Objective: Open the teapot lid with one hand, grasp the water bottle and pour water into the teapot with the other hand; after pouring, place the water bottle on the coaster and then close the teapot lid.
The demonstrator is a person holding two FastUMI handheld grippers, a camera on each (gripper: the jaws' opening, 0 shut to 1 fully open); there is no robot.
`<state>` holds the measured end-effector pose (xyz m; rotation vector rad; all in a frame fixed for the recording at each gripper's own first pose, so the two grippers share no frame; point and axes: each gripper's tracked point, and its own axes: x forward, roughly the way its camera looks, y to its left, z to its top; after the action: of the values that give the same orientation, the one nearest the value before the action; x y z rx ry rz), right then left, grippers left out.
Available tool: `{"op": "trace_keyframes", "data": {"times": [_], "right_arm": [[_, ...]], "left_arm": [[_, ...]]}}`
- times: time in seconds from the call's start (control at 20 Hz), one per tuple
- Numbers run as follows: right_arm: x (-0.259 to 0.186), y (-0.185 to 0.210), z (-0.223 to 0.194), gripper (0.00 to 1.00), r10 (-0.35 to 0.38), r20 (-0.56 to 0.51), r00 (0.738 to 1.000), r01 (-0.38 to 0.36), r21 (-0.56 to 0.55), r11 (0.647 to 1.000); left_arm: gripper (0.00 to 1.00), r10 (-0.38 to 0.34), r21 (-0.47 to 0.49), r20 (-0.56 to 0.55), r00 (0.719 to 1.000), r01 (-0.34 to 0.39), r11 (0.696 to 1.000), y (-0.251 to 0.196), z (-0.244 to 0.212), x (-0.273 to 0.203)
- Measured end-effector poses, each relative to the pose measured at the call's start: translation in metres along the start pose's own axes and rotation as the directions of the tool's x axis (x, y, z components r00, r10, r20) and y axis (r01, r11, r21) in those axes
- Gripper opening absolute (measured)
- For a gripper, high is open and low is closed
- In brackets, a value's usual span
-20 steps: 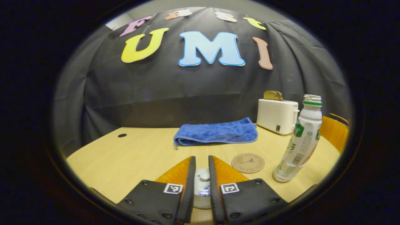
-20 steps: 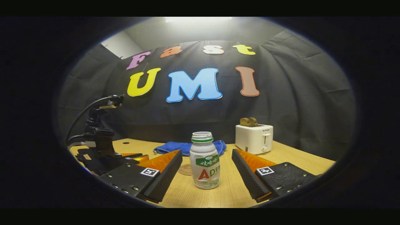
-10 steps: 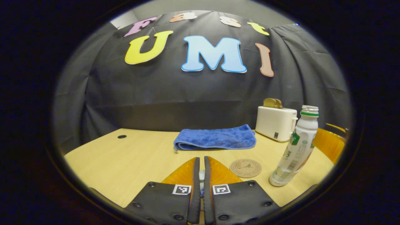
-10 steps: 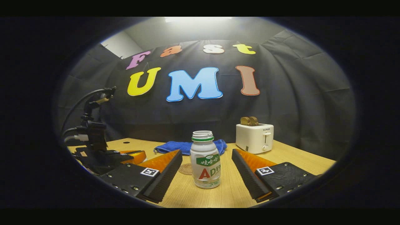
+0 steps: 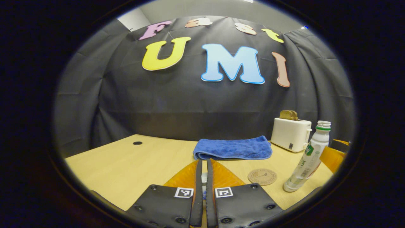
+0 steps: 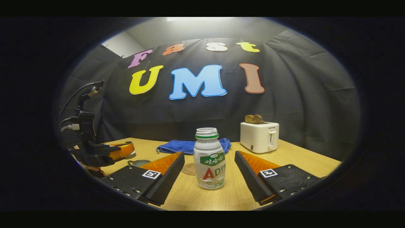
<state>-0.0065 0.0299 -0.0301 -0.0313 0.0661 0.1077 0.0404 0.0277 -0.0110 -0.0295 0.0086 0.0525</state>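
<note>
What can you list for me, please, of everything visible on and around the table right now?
Water bottle: one, white with a green neck ring, uncapped, upright on the table between the right gripper's fingers, untouched.
Coaster: one, brown, round, flat on the table left of the bottle.
Teapot: one, a bit of rim showing below the left gripper.
Teapot lid: one, a white sliver between the left gripper's fingers.
Cloth: one, blue, folded, behind the coaster.
Toaster: one, white, bread in its slots, back right.
Table: one, light wood.
Left gripper: closed on the lid.
Right gripper: open.
</note>
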Motion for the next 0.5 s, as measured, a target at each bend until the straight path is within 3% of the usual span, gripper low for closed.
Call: {"op": "trace_keyframes", "data": {"times": [0.05, 0.4, 0.5], "right_arm": [[0.001, 0.0, -0.003, 0.98, 0.0, -0.006, 1.0, 0.0, -0.001, 1.0], [0.015, -0.006, -0.031, 0.98, -0.024, -0.1, 0.995, 0.023, -0.017, 1.0], [0.019, -0.008, -0.036, 0.98, -0.039, -0.115, 0.993, 0.036, -0.032, 0.999]], "left_arm": [[0.11, 0.008, -0.006, -0.001, 1.0, -0.008, 1.0, 0.004, -0.001, -0.001], [0.14, 0.026, -0.028, -0.026, 0.999, -0.027, 0.999, 0.014, -0.008, -0.001], [0.11, 0.027, -0.032, -0.032, 0.999, -0.028, 0.999, 0.015, -0.01, -0.002]]}}
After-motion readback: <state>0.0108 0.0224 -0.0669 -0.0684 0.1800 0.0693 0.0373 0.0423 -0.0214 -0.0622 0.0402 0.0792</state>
